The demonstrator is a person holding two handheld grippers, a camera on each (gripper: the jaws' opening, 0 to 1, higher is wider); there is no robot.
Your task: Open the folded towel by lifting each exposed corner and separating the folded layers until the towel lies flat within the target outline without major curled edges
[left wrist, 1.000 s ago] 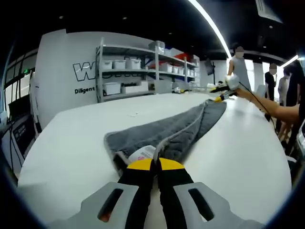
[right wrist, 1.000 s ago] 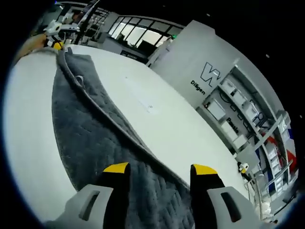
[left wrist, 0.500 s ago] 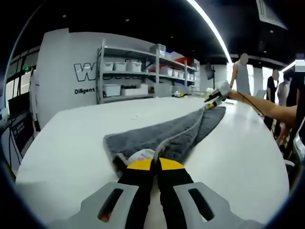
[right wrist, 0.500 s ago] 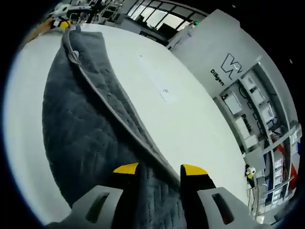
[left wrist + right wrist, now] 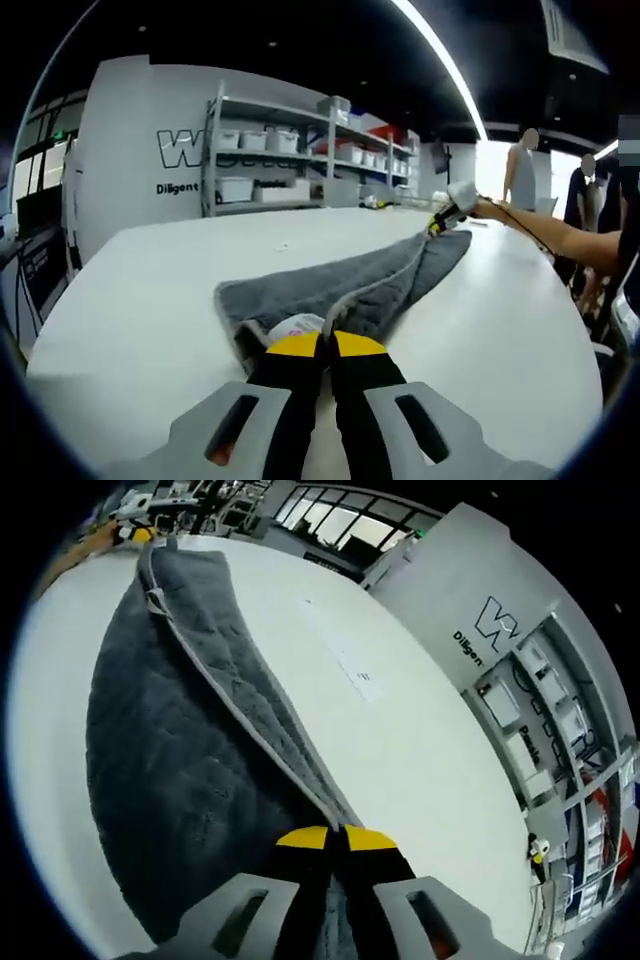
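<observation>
While the grey towel (image 5: 350, 285) lies folded on the white table (image 5: 140, 320) | left gripper (image 5: 327, 345) clamps 1 corner; right gripper (image 5: 335, 837) clamps the opposite edge

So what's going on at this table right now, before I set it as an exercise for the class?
A person is working a grey towel with a hand-held gripper in each hand. The towel lies folded lengthwise on the white table. The left hand-held gripper is shut on the towel's edge at one end, and the right hand-held gripper is shut on the pale trimmed edge at the far end. The towel is not yet opened flat.
</observation>
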